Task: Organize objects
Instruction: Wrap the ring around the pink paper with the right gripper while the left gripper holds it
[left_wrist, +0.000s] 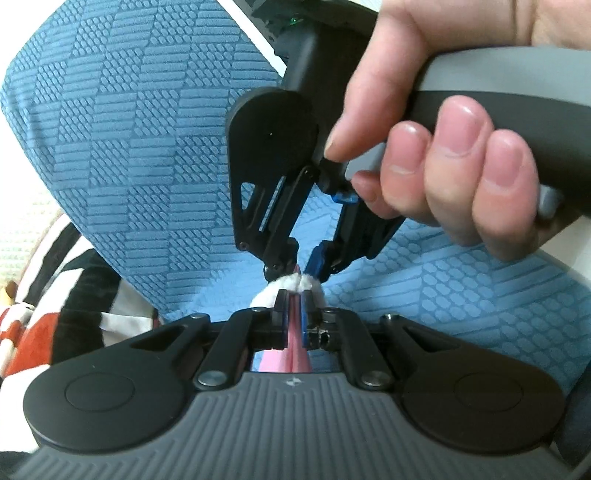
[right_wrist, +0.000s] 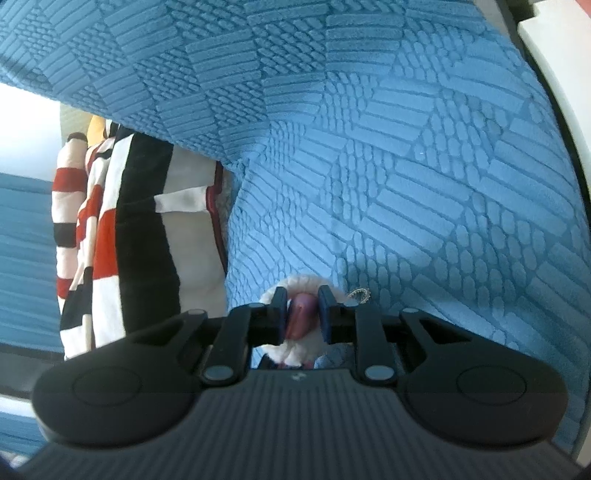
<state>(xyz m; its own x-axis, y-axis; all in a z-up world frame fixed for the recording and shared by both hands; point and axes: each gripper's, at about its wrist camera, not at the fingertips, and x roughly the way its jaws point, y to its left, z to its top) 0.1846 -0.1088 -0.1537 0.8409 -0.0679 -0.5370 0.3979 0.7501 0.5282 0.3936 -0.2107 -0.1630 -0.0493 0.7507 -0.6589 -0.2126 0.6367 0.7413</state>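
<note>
Small pink-and-white fabric item (left_wrist: 295, 350) is pinched between both grippers at once, held just above the blue textured cover (left_wrist: 147, 147). Left gripper (left_wrist: 293, 314) has its jaws pressed nearly together on a flat pink fold of it; the pink strip runs straight along the fingers, from under the gripper body out to a white fuzzy end (left_wrist: 299, 283) at the tips. So its long axis looks aligned with the left gripper's pointing direction, white end away from the camera; full length can't be told. Right gripper (left_wrist: 301, 271) comes in from the opposite side, tips down on that same white end, with a hand (left_wrist: 443, 155) wrapped around its grey handle. In the right wrist view the right gripper (right_wrist: 302, 310) has its jaws narrow, clamping a rounded pinkish-purple bunch (right_wrist: 301, 314) with white fluffy trim (right_wrist: 306, 282) around it. Count: one fabric item, two grippers, one hand visible. Surface is blue fabric with raised geometric bars and dots, draped up in a fold behind. One striped red, white and black cloth (right_wrist: 122, 229) lies bunched at the left, beside the blue cover. Pale knitted surface (left_wrist: 33, 218) at far left.
</note>
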